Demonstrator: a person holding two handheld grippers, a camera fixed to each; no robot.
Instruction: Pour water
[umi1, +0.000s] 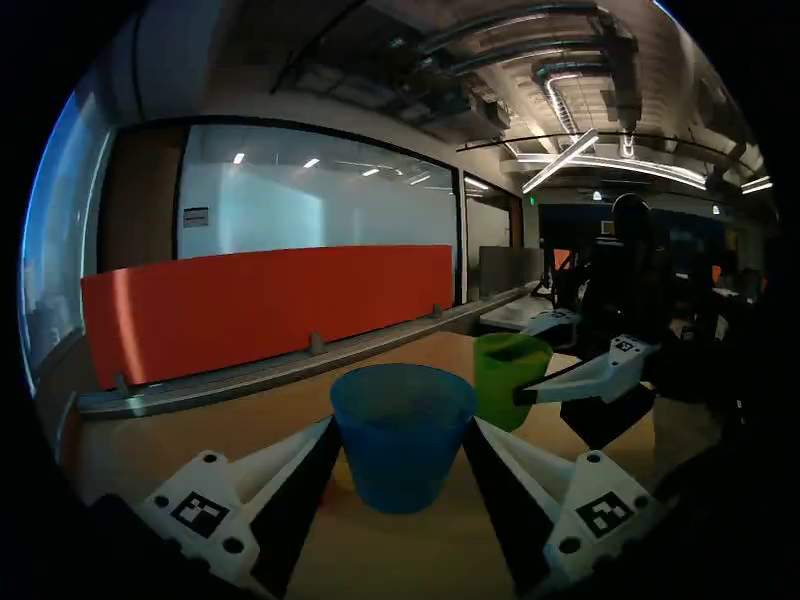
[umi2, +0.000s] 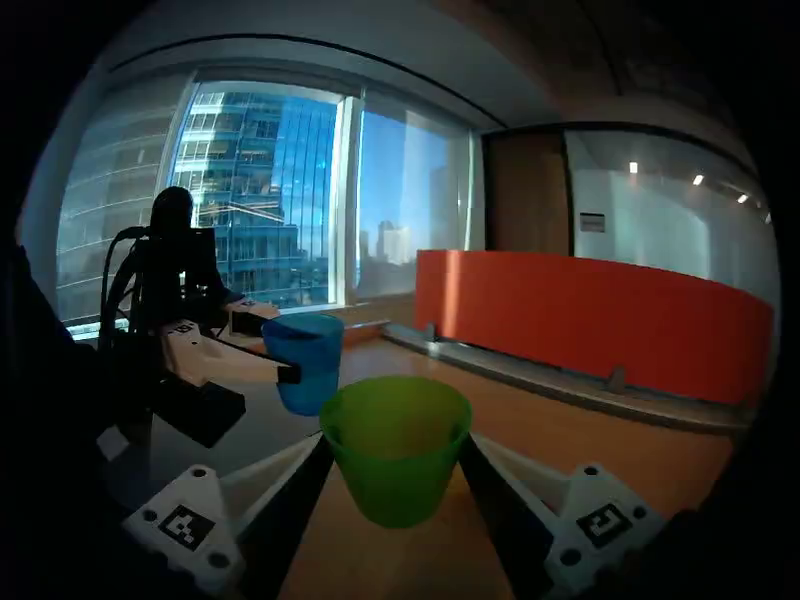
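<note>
Blue translucent plastic cup (umi1: 403, 465) stands upright between the white, marker-tagged fingers (umi1: 265, 468) of the left gripper (umi1: 403, 425), which pinch it on both sides just under the rim. It is held over a light wooden table (umi1: 250, 420); whether its base touches the tabletop cannot be told, nor whether it holds water.

A green translucent plastic cup (umi2: 397, 470), also upright, is pinched the same way by the fingers (umi2: 530, 472) of the right gripper (umi2: 397, 445), one on each flank.

In the left gripper view the green cup sits just behind and to the right of the blue one, with one white finger of the right gripper reaching in from the right against its side. In the right gripper view the blue cup is behind and to the left of the green one. The two rims are close together; touching or apart cannot be told.

A long orange partition panel (umi1: 270, 300) runs along the table's far edge, and large windows (umi2: 260, 190) show high-rise buildings.
</note>
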